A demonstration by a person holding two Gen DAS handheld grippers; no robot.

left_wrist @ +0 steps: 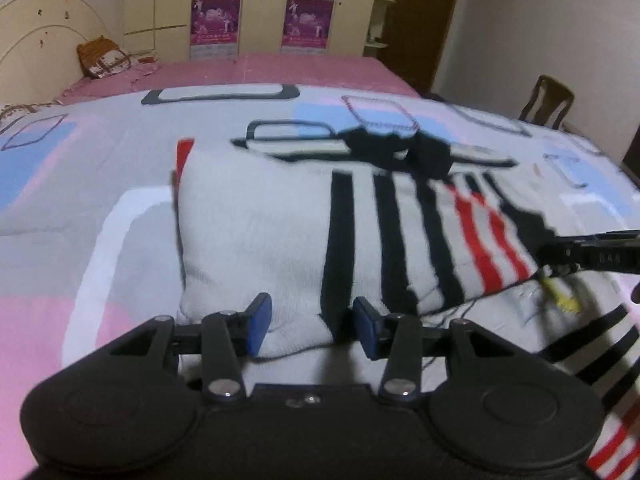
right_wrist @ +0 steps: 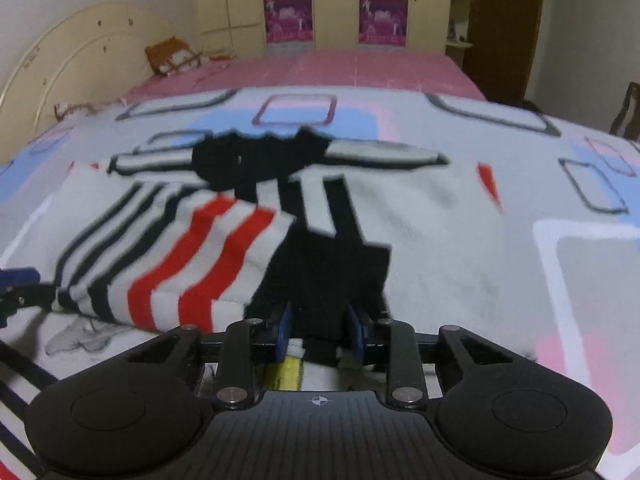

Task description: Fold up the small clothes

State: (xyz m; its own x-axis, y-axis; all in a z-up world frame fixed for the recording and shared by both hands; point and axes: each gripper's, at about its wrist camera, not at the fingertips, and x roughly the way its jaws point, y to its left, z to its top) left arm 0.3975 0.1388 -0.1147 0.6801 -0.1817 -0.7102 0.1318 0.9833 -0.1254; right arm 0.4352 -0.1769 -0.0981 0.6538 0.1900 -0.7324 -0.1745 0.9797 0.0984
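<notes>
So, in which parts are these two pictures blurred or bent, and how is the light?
Left wrist view: the striped sweater is smeared toward the right, while the left gripper stays sharp; the fisheye curves the bed's far edge. Right wrist view: the red stripes and the patterned bedcover are smeared, the right gripper sharp. Both: dim, yellowish indoor light, no glare.

Bed (left_wrist: 52,208) with patterned quilt, striped knit sweater (left_wrist: 256,224) lying on it, pillow (left_wrist: 103,57) at headboard

patterned bedspread (left_wrist: 80,208) — wardrobe (left_wrist: 260,4), chair (left_wrist: 548,100)
</notes>
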